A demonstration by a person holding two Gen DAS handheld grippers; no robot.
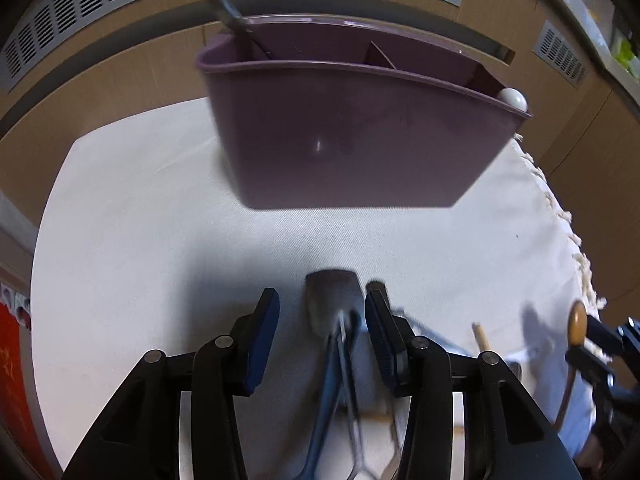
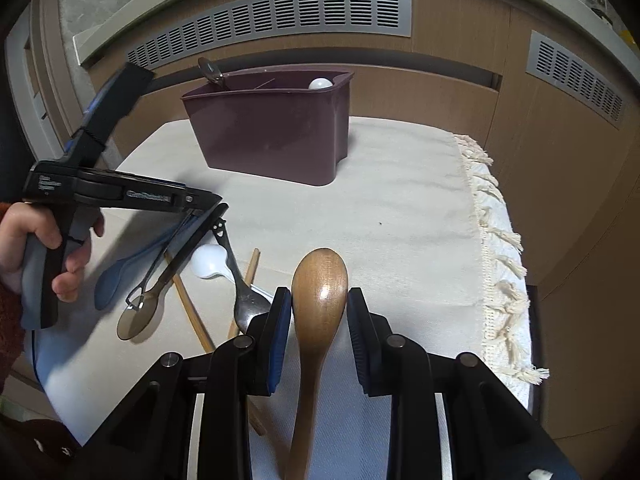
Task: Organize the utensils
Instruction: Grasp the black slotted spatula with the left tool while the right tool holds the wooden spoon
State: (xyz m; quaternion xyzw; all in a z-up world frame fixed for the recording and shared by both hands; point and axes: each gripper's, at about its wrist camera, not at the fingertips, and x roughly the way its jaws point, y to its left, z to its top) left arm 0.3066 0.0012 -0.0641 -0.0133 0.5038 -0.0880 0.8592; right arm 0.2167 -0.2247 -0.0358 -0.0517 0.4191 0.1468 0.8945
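Note:
A purple divided utensil holder (image 1: 352,136) (image 2: 268,132) stands on the white cloth with a metal spoon (image 2: 210,70) and a white utensil (image 2: 320,83) inside. My left gripper (image 1: 322,312) is open over a pile of utensils; a dark handle end (image 1: 332,292) lies between its fingers, beside a blue spoon (image 2: 120,272) and a translucent brown spoon (image 2: 140,316). My right gripper (image 2: 318,304) is open with a wooden spoon (image 2: 320,280) lying between its fingers, bowl pointing forward.
A metal spoon (image 2: 246,300), a white spoon (image 2: 210,264) and wooden chopsticks (image 2: 192,312) lie on the cloth (image 2: 400,200) near the pile. The cloth's fringed edge (image 2: 500,260) runs along the right. Wooden panels with vents (image 2: 280,16) stand behind.

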